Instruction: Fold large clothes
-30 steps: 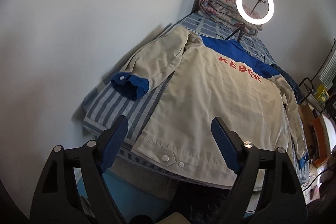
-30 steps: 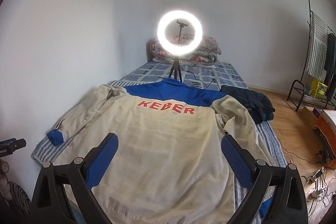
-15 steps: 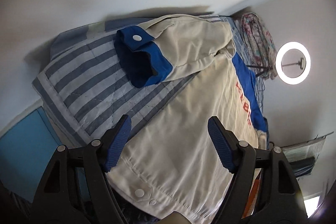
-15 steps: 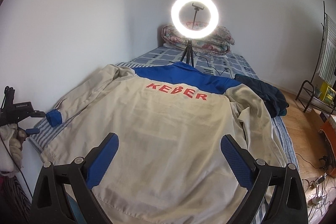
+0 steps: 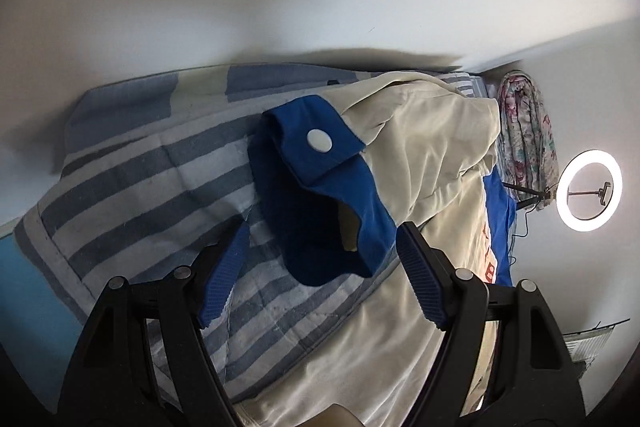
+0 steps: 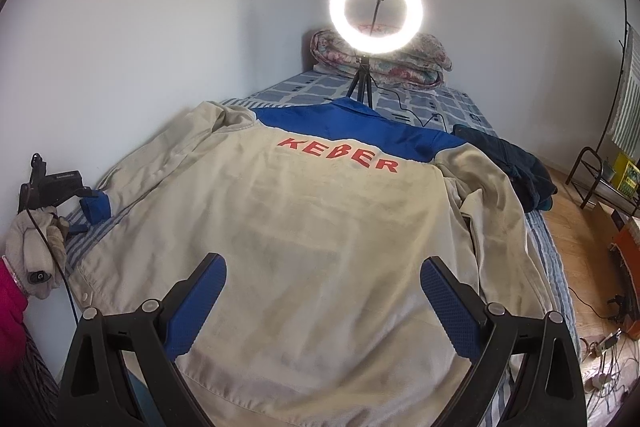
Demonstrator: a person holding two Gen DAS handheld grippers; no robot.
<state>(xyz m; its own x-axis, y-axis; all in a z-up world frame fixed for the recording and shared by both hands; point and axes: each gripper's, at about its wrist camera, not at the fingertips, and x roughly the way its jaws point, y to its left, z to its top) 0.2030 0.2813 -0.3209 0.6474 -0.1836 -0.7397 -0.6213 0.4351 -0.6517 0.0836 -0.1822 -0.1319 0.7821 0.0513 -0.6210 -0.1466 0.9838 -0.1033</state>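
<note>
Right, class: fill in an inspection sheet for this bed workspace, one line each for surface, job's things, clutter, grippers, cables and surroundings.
Surface: blue-and-white striped bed cover, wrinkled.
Job's things: beige jacket with blue yoke and red lettering, spread back-up, unfolded; its blue snap-button cuff lies on the cover.
Clutter: dark navy garment beside the jacket; folded floral quilt at the far end.
Grippers: left gripper open, cuff just ahead of it; right gripper open above the jacket's hem.
Cables: black lead from the lit ring light on a tripod; more on the wooden floor.
Surroundings: white walls; metal rack.
</note>
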